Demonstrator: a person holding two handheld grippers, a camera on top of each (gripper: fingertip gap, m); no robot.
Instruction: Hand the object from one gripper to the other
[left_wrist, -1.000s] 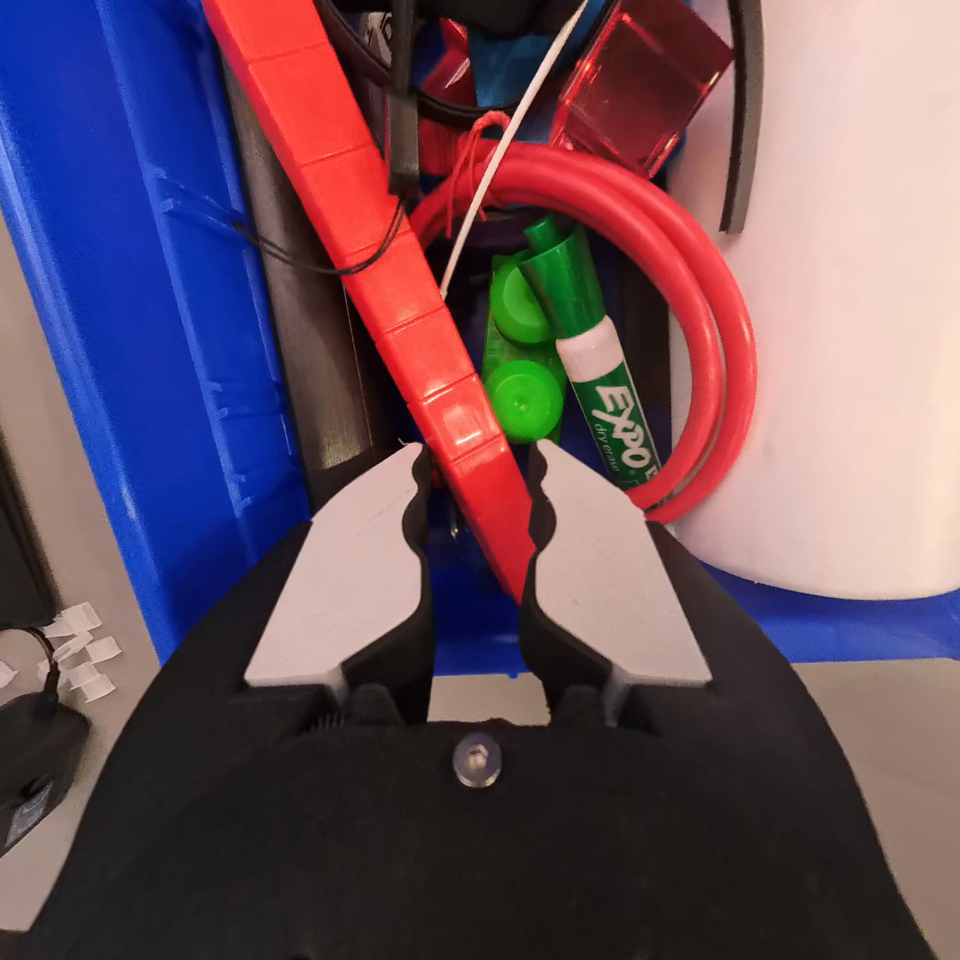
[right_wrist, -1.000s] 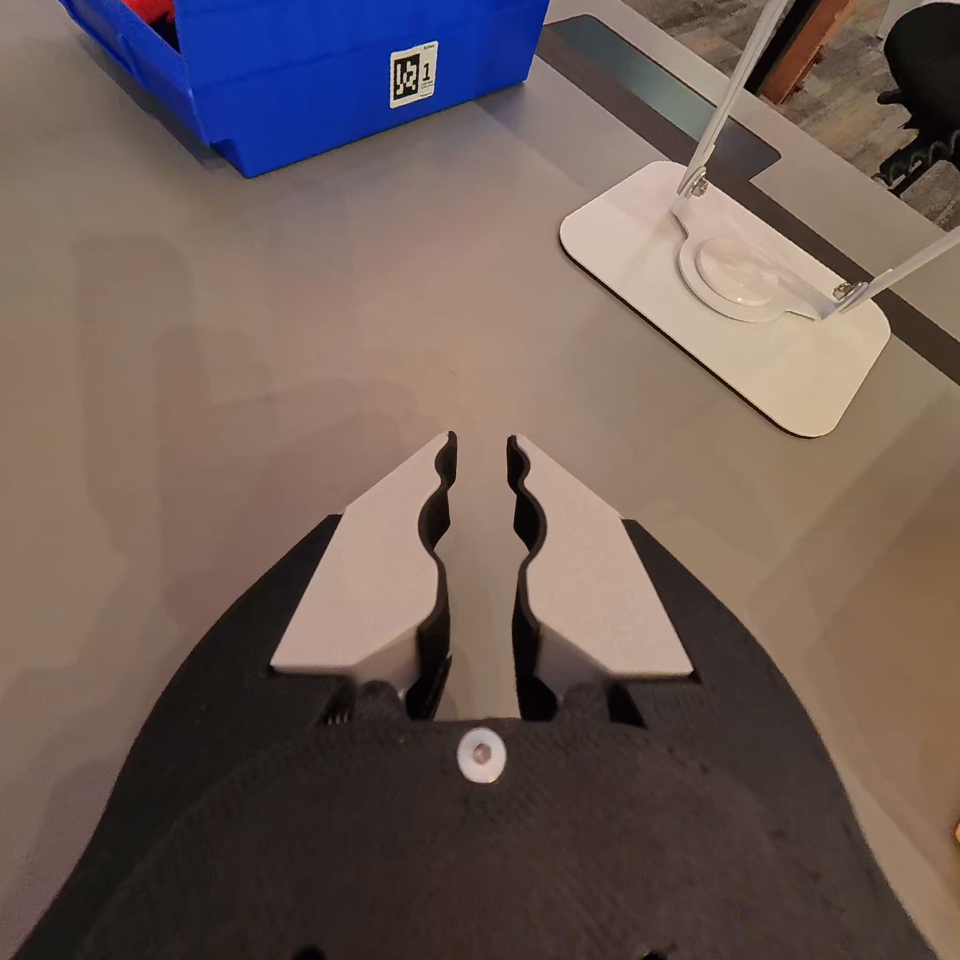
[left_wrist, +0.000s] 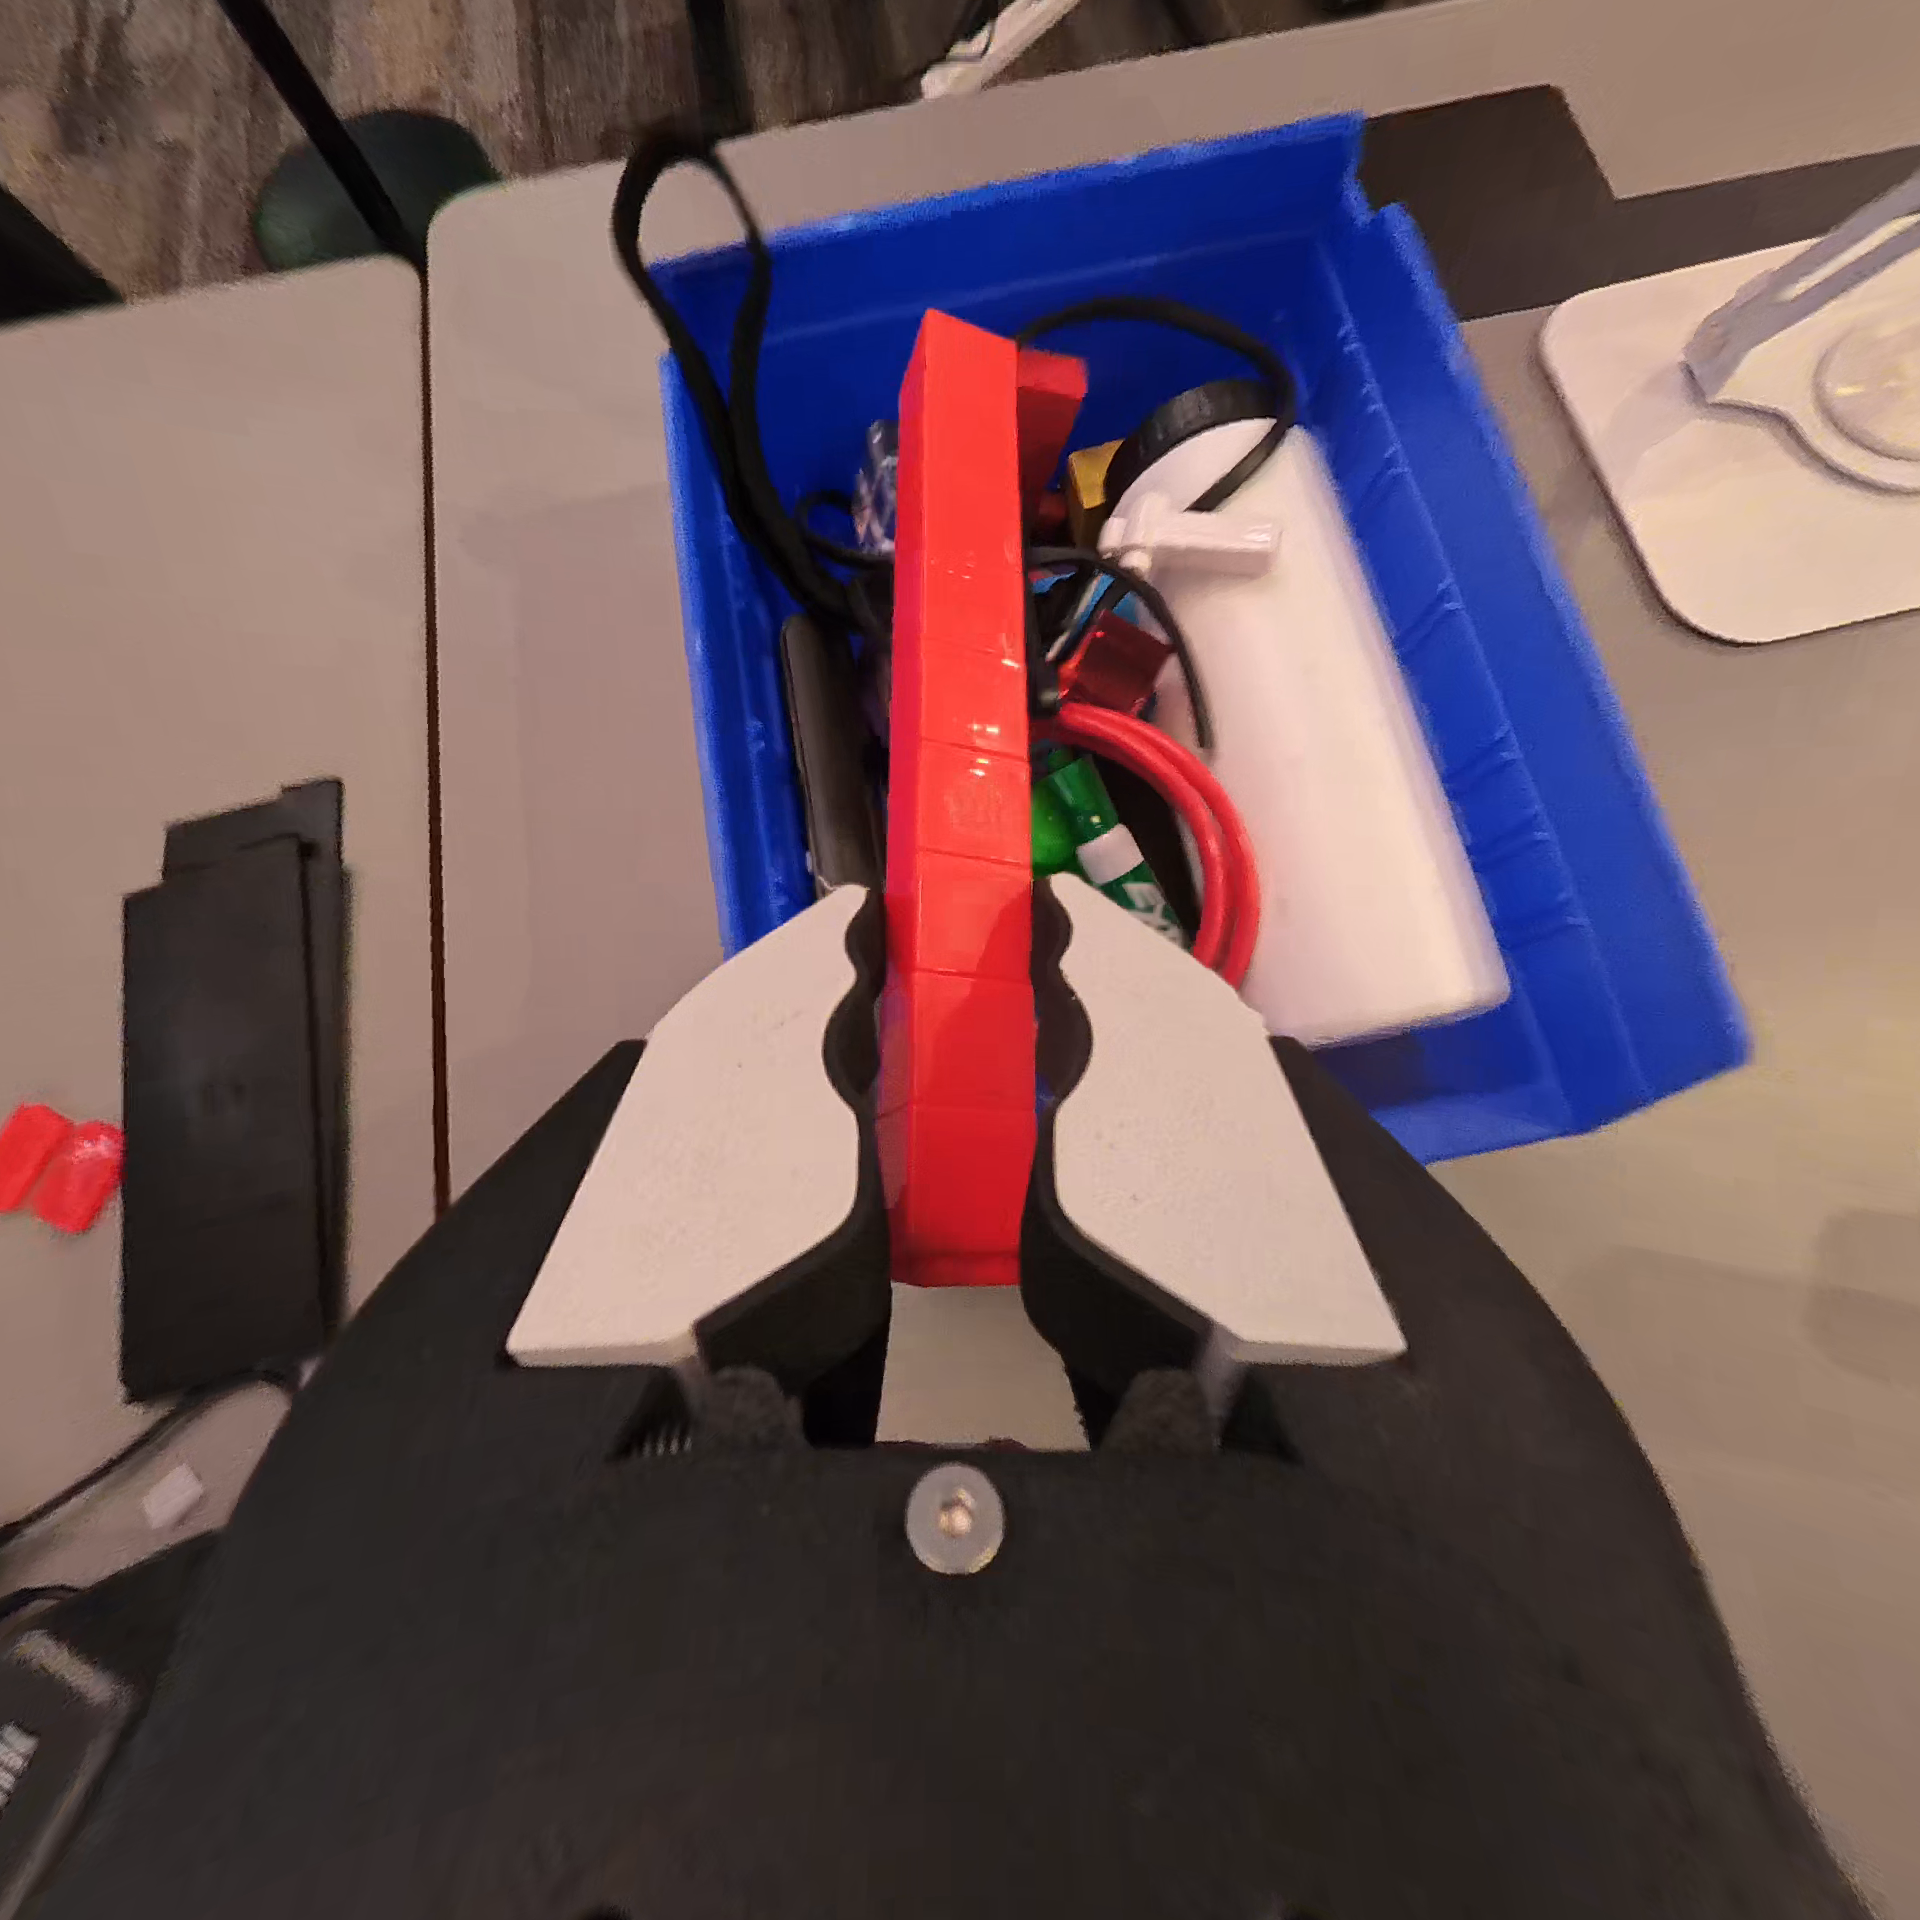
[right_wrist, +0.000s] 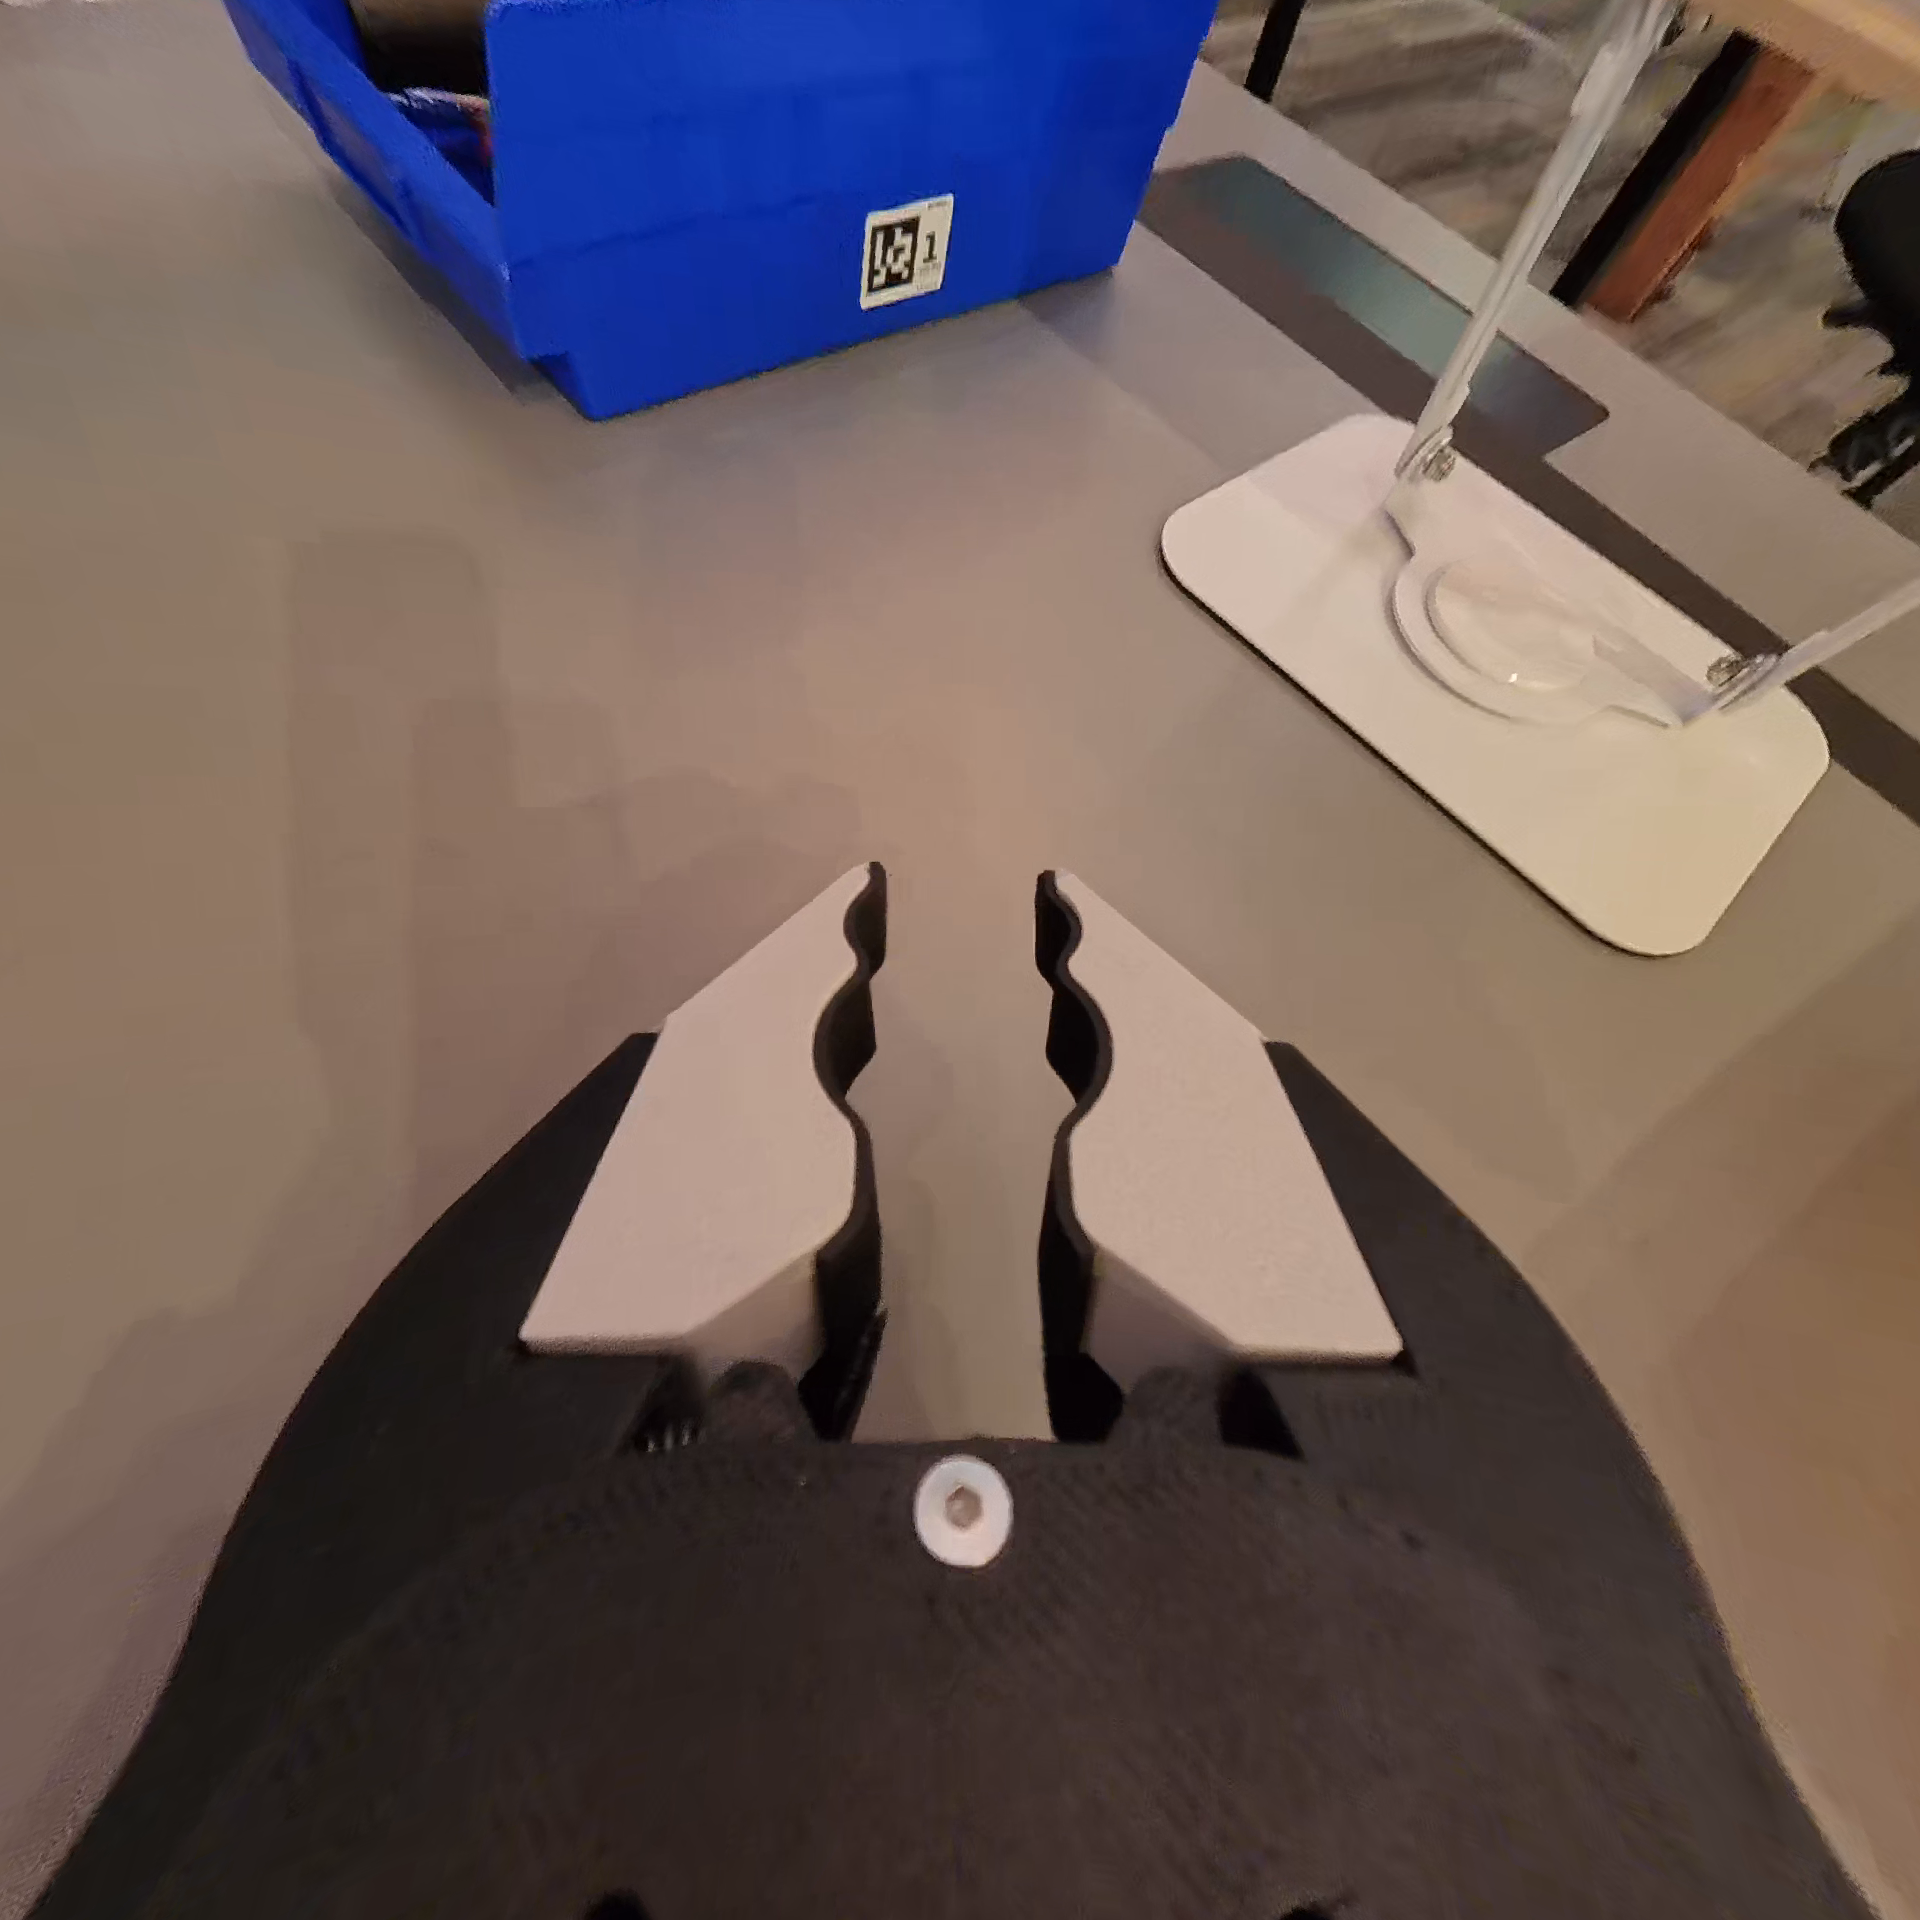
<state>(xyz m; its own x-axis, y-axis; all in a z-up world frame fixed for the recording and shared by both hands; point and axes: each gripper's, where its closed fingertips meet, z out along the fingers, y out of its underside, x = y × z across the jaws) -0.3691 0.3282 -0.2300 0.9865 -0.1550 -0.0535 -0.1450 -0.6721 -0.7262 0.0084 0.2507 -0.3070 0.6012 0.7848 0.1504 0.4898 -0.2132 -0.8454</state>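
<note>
Since a second ago the left gripper has risen out of the blue bin with the red bar clamped between its fingers, and the right gripper has spread its fingers a little wider. The bar now hangs above the bin, its long axis running straight ahead, in line with the left fingers, the far end free. The right gripper is empty, a narrow gap between its fingers, low over the table near the bin. The handover likely turns on the right meeting that free end
</note>
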